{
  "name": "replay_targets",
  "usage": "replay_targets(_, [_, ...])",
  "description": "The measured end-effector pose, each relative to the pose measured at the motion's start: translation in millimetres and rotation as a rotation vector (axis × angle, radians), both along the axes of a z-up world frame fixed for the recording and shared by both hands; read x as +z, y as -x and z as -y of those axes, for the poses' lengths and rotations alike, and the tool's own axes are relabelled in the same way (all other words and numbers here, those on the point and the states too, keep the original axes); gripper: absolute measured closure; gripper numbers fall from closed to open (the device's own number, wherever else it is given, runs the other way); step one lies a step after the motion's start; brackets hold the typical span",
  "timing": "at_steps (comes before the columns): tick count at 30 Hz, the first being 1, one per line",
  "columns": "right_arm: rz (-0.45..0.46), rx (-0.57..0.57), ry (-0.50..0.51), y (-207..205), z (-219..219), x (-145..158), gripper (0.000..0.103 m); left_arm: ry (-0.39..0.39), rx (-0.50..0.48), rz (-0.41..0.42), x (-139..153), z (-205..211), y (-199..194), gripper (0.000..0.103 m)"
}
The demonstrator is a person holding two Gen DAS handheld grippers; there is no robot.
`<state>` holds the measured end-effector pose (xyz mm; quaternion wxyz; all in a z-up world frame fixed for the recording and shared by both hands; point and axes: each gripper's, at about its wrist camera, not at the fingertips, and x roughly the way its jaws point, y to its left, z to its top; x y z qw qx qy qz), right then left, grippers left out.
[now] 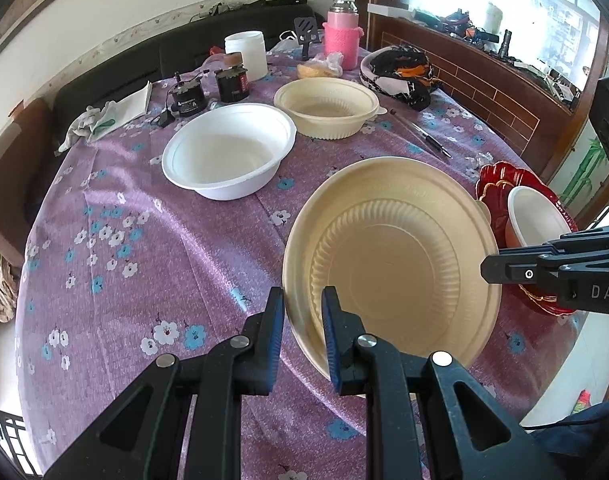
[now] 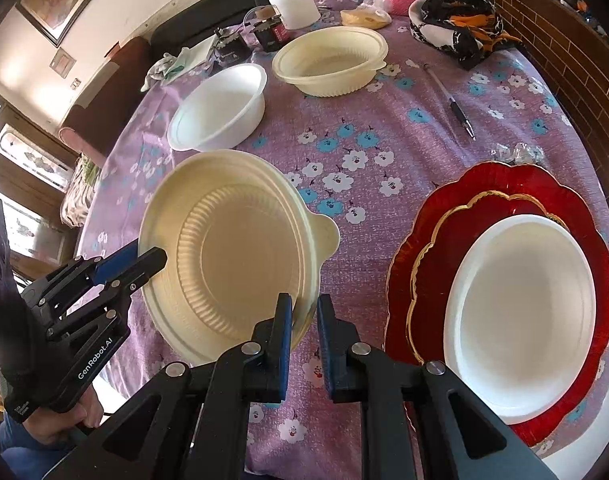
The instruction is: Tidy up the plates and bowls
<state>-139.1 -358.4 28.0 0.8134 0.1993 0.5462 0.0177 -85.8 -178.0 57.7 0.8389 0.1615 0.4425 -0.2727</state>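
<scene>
My left gripper [image 1: 303, 300] is shut on the rim of a cream bowl [image 1: 396, 256], held tilted above the table; the right wrist view shows the left gripper [image 2: 144, 258] on the same bowl [image 2: 232, 256]. My right gripper [image 2: 304, 312] is open, its fingers on either side of that bowl's near rim without clamping it; it enters the left wrist view at the right edge [image 1: 488, 270]. A white bowl [image 2: 520, 316] sits on stacked red plates [image 2: 500, 184]. Another white bowl [image 1: 228, 150] and a second cream bowl [image 1: 328, 106] rest farther back.
The table has a purple floral cloth [image 1: 144, 240]. At the back stand a white jar [image 1: 246, 54], a pink bottle [image 1: 341, 42], small dark jars [image 1: 232, 84] and a black-patterned cloth [image 1: 404, 72]. A pen [image 2: 452, 100] lies at the right. A brick wall [image 2: 564, 48] borders the right.
</scene>
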Motion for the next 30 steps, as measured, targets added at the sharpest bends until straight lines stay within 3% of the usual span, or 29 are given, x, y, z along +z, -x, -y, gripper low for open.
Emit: replay_targets(30, [0.014, -0.046, 0.033, 12, -1, 11, 0.089, 0.035, -0.048, 0.022, 8, 6, 4, 0.085])
